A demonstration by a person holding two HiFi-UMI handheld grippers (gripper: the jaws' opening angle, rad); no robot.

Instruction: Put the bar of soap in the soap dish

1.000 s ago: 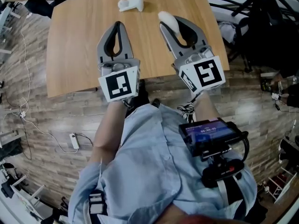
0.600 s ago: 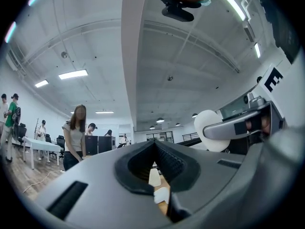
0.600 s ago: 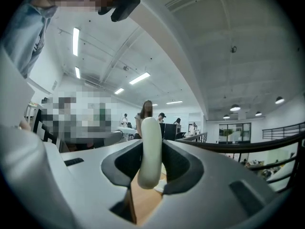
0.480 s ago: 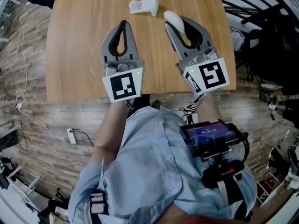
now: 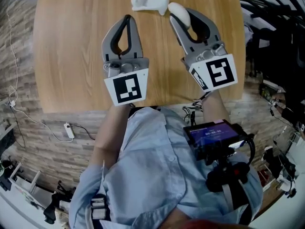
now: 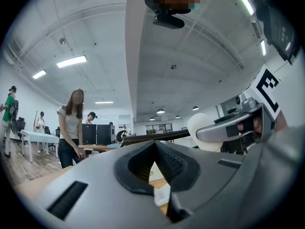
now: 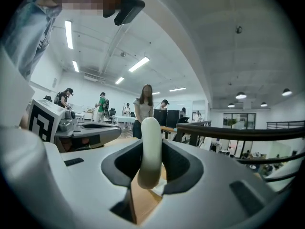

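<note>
Seen from the head view, one wooden tabletop (image 5: 71, 56) carries one white soap dish (image 5: 148, 1) near its far edge, and two grippers reach over it. The left gripper (image 5: 126, 19) has its fingers clenched tip to tip on nothing. The right gripper (image 5: 183, 17) is grasping the single bar of soap (image 5: 177, 12), which sits just beside the dish, not in it. Only this view shows a dark screen device (image 5: 214, 138) on the person's chest and a power strip (image 5: 69, 130) on the floor. The left gripper view shows its fingers (image 6: 138, 163) meeting empty and a standing person (image 6: 71, 123) behind them. A pale patch (image 6: 162, 194) low in the gap may be the dish. The right gripper view shows the bar upright between the fingers, a dark railing (image 7: 238, 130) at right, and roughly five people (image 7: 144, 104) beyond.
</note>
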